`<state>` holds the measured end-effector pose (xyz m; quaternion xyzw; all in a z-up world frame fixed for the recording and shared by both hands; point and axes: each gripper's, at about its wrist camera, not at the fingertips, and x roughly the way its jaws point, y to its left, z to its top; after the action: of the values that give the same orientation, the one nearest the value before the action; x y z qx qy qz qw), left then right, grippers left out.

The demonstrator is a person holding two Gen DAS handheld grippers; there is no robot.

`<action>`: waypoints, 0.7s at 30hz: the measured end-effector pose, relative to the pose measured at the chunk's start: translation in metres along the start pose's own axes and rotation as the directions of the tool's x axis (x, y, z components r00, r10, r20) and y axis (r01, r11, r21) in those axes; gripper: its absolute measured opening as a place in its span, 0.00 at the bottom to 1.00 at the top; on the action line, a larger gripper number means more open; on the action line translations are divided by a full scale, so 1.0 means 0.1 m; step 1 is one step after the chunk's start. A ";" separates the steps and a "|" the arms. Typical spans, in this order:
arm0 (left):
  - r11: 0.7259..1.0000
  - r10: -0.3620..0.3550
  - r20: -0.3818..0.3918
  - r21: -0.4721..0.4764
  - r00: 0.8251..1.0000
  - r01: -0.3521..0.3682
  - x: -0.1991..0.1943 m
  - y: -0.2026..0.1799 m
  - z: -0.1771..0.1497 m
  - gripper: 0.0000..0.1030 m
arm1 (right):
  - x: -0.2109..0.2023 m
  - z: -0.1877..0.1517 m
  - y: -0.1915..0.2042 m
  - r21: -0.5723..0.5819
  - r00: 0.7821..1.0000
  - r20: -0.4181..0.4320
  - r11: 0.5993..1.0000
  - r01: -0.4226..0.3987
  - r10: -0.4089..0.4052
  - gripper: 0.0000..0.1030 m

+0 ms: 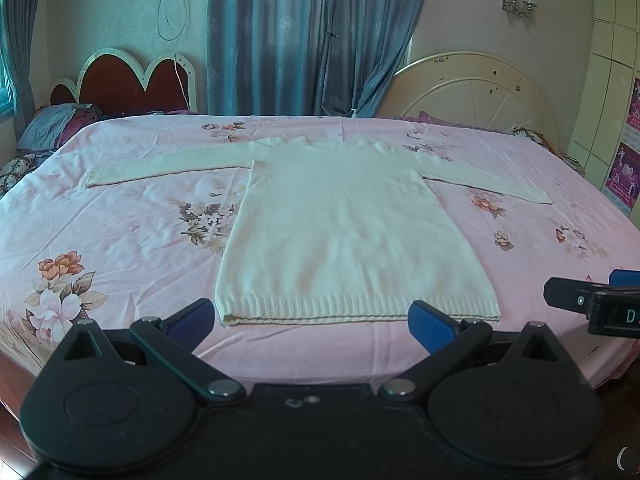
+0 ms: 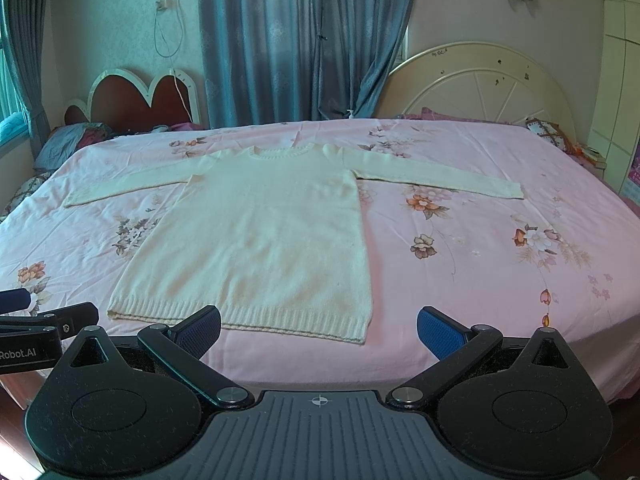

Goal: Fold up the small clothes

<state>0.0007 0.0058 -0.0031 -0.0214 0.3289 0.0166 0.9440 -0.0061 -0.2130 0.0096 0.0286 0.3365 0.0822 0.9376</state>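
Observation:
A cream knitted long-sleeved sweater (image 1: 344,228) lies flat on the pink floral bed sheet (image 1: 120,216), neck far, ribbed hem near, both sleeves spread out sideways. It also shows in the right wrist view (image 2: 260,240). My left gripper (image 1: 314,326) is open and empty, hovering just in front of the hem. My right gripper (image 2: 318,330) is open and empty, in front of the hem's right corner. The right gripper's side shows at the left wrist view's right edge (image 1: 592,300).
The bed's near edge runs just beyond the grippers. Two headboards (image 1: 136,80) (image 1: 472,92) stand at the far side with blue curtains (image 1: 304,36) between them. Pillows (image 1: 52,124) lie at the far left. A cabinet (image 1: 608,80) stands at the right.

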 end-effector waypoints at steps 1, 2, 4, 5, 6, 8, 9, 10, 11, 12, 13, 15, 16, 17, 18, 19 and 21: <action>1.000 0.000 0.000 0.000 1.000 0.000 0.00 0.00 0.00 1.00 | 0.00 0.00 0.00 -0.001 1.000 0.000 1.000 0.000 0.000 1.00; 1.000 -0.001 0.000 0.000 1.000 0.001 0.00 0.01 0.00 1.00 | 0.00 0.00 0.00 -0.002 1.000 0.000 1.000 0.001 -0.001 1.00; 1.000 -0.001 -0.001 0.000 1.000 0.001 0.00 0.00 0.00 1.00 | 0.00 0.01 0.00 -0.002 1.000 -0.001 1.000 0.002 -0.002 1.00; 1.000 -0.001 -0.001 0.000 1.000 0.001 0.00 0.01 0.00 1.00 | 0.01 0.00 0.00 -0.002 1.000 -0.002 1.000 0.002 -0.002 1.00; 1.000 -0.001 -0.001 0.000 1.000 0.001 0.00 0.00 -0.01 1.00 | 0.01 0.01 0.01 -0.003 1.000 -0.001 1.000 0.002 -0.002 1.00; 1.000 0.000 -0.001 -0.001 1.000 0.000 0.00 0.00 -0.01 1.00 | 0.02 0.00 0.01 -0.001 1.000 0.000 1.000 0.001 -0.001 1.00; 1.000 0.000 -0.001 0.001 1.000 0.000 0.00 0.00 -0.01 1.00 | 0.02 0.00 0.01 -0.002 1.000 0.001 1.000 0.001 -0.001 1.00; 1.000 0.000 -0.001 0.001 1.000 0.000 0.00 0.00 -0.01 1.00 | 0.02 0.00 0.01 -0.002 1.000 0.001 1.000 0.001 -0.001 1.00; 1.000 0.000 0.000 0.001 1.000 0.000 0.00 0.01 -0.01 1.00 | 0.02 0.00 0.01 -0.001 1.000 0.000 1.000 0.001 -0.001 1.00; 1.000 0.000 -0.001 0.001 1.000 0.000 0.00 0.01 -0.01 1.00 | 0.02 0.01 0.01 -0.002 1.000 0.000 1.000 0.000 0.000 1.00; 1.000 0.000 -0.002 0.001 1.000 0.000 0.00 0.01 -0.01 1.00 | 0.02 0.00 0.01 -0.003 1.000 0.000 1.000 0.001 -0.001 1.00; 1.000 0.000 -0.002 0.000 1.000 0.000 0.00 0.01 -0.01 1.00 | 0.02 0.00 0.01 -0.002 1.000 -0.001 1.000 0.000 0.000 1.00; 1.000 0.000 -0.003 -0.001 1.000 0.000 0.00 0.01 -0.01 1.00 | 0.02 0.01 0.01 -0.001 1.000 -0.001 1.000 0.000 0.000 1.00; 1.000 0.000 -0.003 -0.003 1.000 0.000 0.00 0.02 -0.01 1.00 | 0.04 0.01 0.01 -0.001 1.000 -0.002 1.000 0.001 -0.001 1.00; 1.000 -0.001 -0.003 -0.002 1.000 0.001 0.02 0.02 0.00 1.00 | 0.04 0.01 0.01 -0.001 1.000 -0.003 1.000 0.001 -0.001 1.00; 1.000 0.001 -0.003 0.004 1.000 -0.001 0.03 0.03 0.01 1.00 | 0.06 0.01 0.01 -0.002 1.000 -0.004 1.000 0.003 -0.003 1.00; 1.000 0.007 0.006 0.011 1.000 -0.007 0.04 0.03 0.02 1.00 | 0.10 0.04 0.00 -0.001 1.000 -0.005 1.000 0.010 -0.010 1.00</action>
<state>0.0050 0.0094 -0.0039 -0.0150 0.3260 0.0180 0.9451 0.0041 -0.2115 0.0061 0.0262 0.3388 0.0776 0.9373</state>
